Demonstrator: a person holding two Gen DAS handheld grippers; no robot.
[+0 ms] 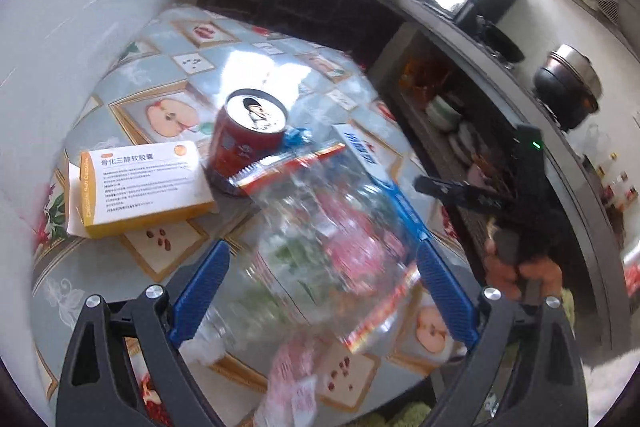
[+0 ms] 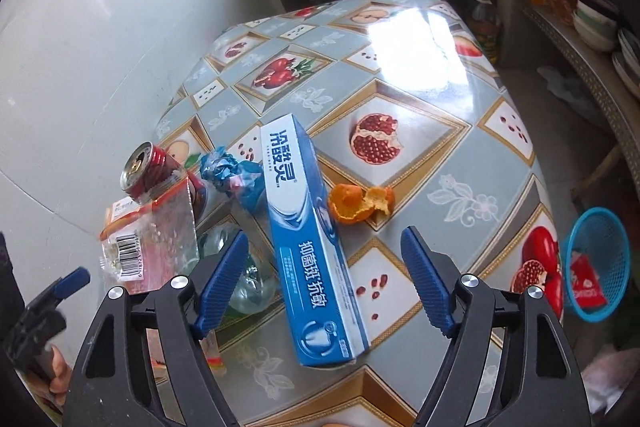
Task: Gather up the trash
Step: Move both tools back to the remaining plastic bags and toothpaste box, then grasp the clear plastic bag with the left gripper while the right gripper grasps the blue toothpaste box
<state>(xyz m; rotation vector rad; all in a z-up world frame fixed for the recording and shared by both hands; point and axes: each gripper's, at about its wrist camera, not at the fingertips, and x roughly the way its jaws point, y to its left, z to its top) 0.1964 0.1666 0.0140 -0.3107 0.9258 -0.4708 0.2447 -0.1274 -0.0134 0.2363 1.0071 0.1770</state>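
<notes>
Trash is mostly not collected yet: the blue basket (image 2: pixel 596 263) on the floor beside the table (image 2: pixel 460 163) holds only one red packet. On the table there are still a red can (image 2: pixel 150 169), an orange peel (image 2: pixel 360 203), a crumpled blue wrapper (image 2: pixel 232 175), a toothpaste box (image 2: pixel 312 239) printed 抑菌斑 抗敏, and a box (image 1: pixel 140 183) reading 骨化三醇软胶囊. The right gripper (image 2: pixel 324 259) is wide, around the toothpaste box without pressing it. The left gripper (image 1: pixel 324 267) has a clear plastic bag (image 1: pixel 332 227) between its jaws; whether it grips, I cannot tell.
</notes>
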